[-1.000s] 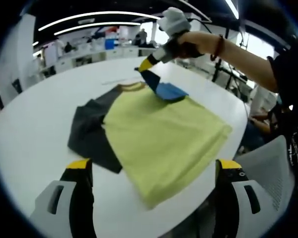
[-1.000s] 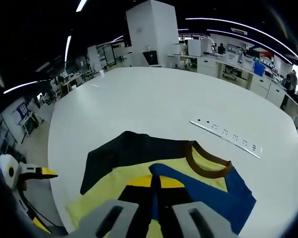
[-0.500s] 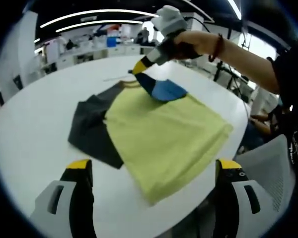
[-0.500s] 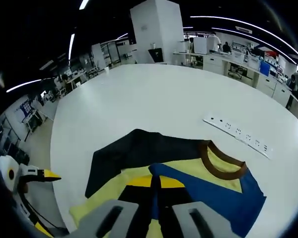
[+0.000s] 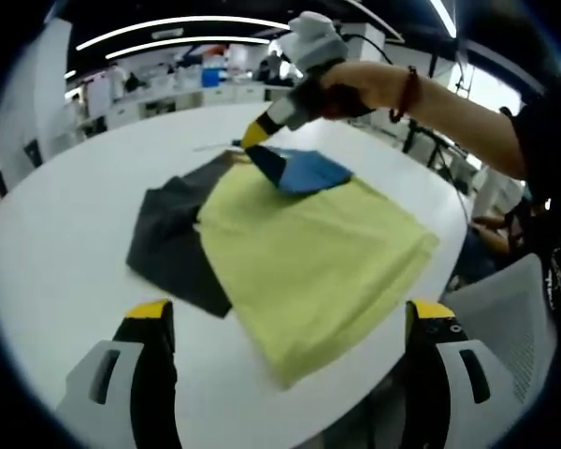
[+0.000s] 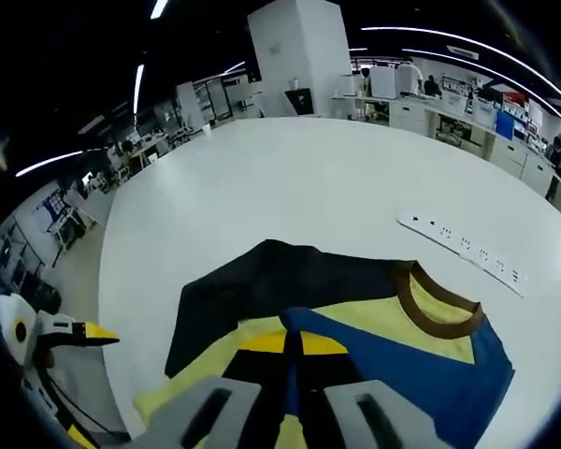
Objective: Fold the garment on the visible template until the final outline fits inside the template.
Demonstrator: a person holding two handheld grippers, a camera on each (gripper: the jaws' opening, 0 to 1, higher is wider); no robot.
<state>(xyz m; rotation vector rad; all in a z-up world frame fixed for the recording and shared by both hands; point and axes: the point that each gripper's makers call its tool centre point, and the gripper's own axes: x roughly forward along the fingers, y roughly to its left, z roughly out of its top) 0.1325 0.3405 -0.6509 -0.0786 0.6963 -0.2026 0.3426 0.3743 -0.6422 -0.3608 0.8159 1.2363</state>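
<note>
While the yellow-green T-shirt (image 5: 309,253) with its dark grey sleeve (image 5: 173,248), blue sleeve (image 5: 309,171) and brown ribbed collar (image 6: 437,311) lies spread on the round white table (image 5: 65,243), the right gripper (image 5: 259,140), held in a person's hand (image 5: 355,86) with a red cord at the wrist, pinches the blue sleeve near the neckline and holds that corner raised over the yellow front of the shirt. In the right gripper view its two jaws stand pressed together with the blue cloth caught between them, and the blue sleeve (image 6: 421,374) runs away to the right of them, with the grey sleeve (image 6: 262,290) flat on the table to the left. The left gripper (image 5: 290,327) hangs over the near edge of the table, its black, yellow-tipped jaws set wide apart with nothing between them, the lower hem of the shirt lying between and beyond them. That same left gripper (image 6: 93,330) shows at the left edge of the right gripper view, off the table's rim. A long white power strip (image 6: 463,253) lies on the table beyond the collar, well apart from the shirt. No marked template outline can be made out on the table top.
</note>
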